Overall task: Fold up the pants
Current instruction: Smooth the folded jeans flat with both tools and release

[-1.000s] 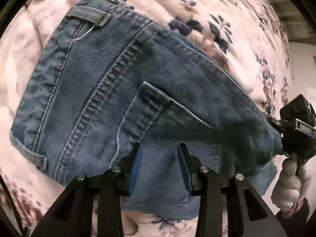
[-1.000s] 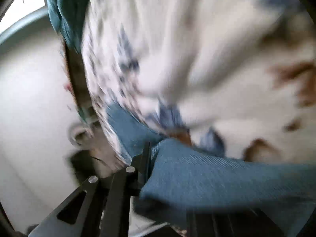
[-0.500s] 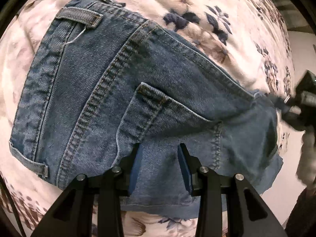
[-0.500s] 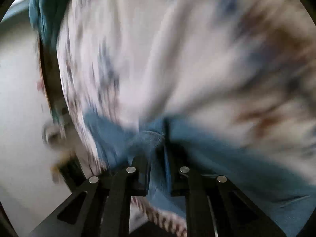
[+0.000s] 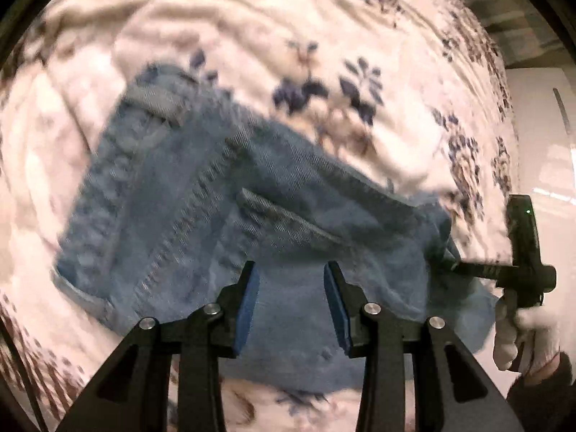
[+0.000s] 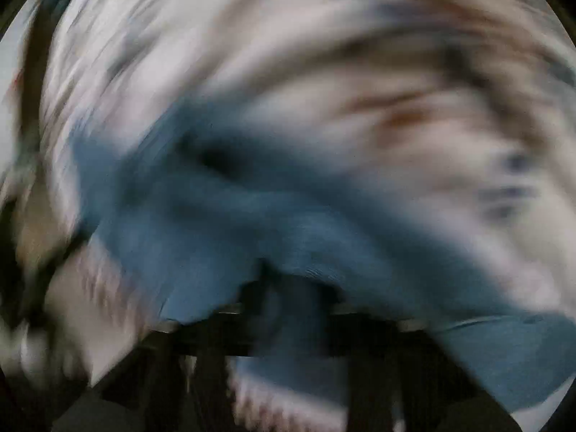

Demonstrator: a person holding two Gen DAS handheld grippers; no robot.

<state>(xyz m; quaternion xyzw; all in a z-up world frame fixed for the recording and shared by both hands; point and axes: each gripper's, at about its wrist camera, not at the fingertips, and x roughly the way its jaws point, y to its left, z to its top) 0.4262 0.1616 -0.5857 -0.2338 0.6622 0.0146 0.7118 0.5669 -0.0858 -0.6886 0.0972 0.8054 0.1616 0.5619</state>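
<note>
From the left wrist view, the pants [image 5: 223,216] lie folded into a thick denim block on a floral bedspread [image 5: 324,28], filling the middle of the frame from nine to three o'clock. The left gripper [image 5: 289,288] hovers over the near edge with its jaws spread wide, blue pads bare, gripping nothing. At three o'clock the right gripper [image 5: 446,264] reaches into the bunched end of the fabric. The denim is coarse twill with raised double seams and a stitched pocket; I judge it heavy, floppy but firm at the seams, not slippery, best taken at the waistband or a folded edge.

The right wrist view is heavily blurred. Blue cloth sits across the jaws at six o'clock, but I cannot tell whether they are clamped on it.
</note>
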